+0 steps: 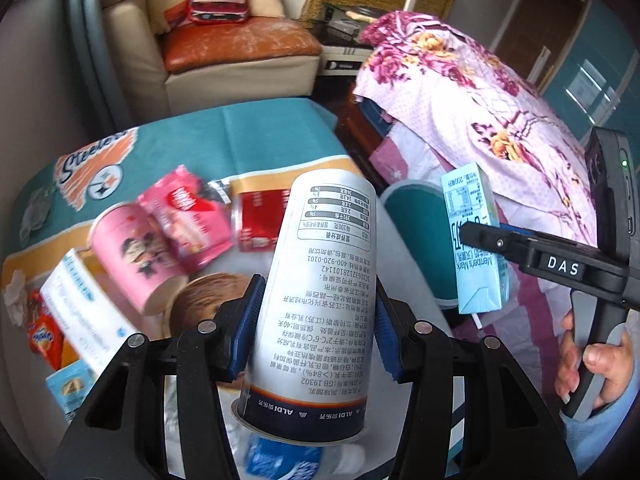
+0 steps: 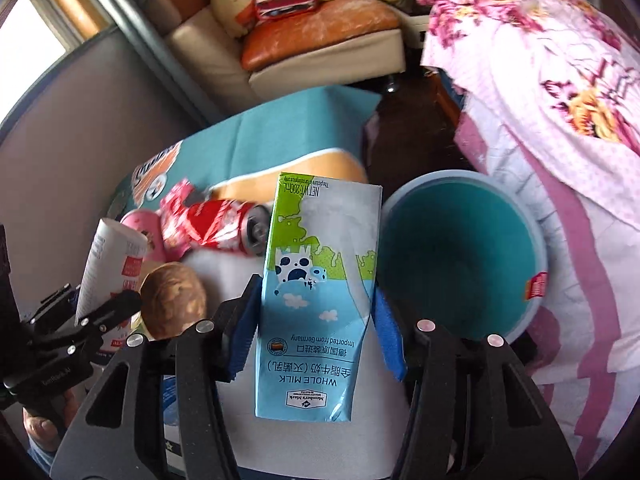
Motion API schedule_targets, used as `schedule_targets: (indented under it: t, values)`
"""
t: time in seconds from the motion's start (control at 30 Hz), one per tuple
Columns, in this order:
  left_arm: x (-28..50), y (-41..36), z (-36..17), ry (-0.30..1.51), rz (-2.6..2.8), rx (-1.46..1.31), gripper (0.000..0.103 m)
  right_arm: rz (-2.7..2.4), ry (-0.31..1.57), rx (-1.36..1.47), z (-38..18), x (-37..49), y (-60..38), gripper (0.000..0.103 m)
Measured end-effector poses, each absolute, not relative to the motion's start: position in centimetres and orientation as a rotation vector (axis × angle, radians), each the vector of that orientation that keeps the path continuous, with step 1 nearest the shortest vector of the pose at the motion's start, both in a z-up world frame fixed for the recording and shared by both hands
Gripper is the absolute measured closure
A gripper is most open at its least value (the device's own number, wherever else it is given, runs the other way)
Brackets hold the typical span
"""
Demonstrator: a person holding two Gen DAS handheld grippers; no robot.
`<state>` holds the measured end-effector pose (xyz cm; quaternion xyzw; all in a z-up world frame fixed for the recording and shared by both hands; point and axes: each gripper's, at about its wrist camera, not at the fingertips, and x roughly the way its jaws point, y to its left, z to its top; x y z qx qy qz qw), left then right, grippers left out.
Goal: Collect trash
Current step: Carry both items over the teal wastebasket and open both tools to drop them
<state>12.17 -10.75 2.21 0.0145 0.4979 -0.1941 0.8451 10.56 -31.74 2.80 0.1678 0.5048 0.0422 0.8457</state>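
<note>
My left gripper (image 1: pixel 316 332) is shut on a tall white yoghurt cup (image 1: pixel 324 280), held upside down above the table. My right gripper (image 2: pixel 316 320) is shut on a light blue milk carton (image 2: pixel 316 292), also upside down. In the left wrist view the carton (image 1: pixel 476 240) and the right gripper (image 1: pixel 516 246) show at the right; in the right wrist view the cup (image 2: pixel 108 264) and the left gripper (image 2: pixel 86 320) show at the left. A teal bin (image 2: pixel 460 256) stands open just right of the carton, also seen in the left wrist view (image 1: pixel 412 216).
On the teal cloth (image 1: pixel 248 140) lie a pink cup (image 1: pixel 132 252), a pink wrapper (image 1: pixel 184 216), a red can (image 2: pixel 224 224), a brown round lid (image 2: pixel 172 300), packets (image 1: pixel 44 336). A floral blanket (image 1: pixel 480 100) lies right, a sofa (image 1: pixel 240 60) behind.
</note>
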Motion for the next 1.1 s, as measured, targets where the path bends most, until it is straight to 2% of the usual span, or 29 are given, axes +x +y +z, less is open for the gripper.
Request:
schedule_targets:
  t: [0.23,0.47,0.67,0.8,1.1]
  values:
    - [14.7,-22.4,-1.1,1.093,-0.534,0.133,0.051,-0.047,1.045,0.418,1.3,9.4,-39.7,0.052]
    - [16.9,-28.7,-5.4,1.163,-0.569,0.174,0.051,-0.107,1.073,0.459,-1.2,9.6,-43.9,0.052]
    - [17.7,-30.7,-7.4,1.189,-0.568,0.209,0.049,-0.118,1.104,0.481,-3.1,10.2,-45.1,0.052]
    - [17.9,-30.5,-8.0,1.186,-0.546,0.216,0.030,-0.114,1.118,0.491,-3.8,10.4,-45.2,0.052]
    - [18.2,-28.5,-7.5,1.192,-0.510,0.164,0.025,-0.114,1.141,0.480,-4.4,11.0,-44.9,0.052]
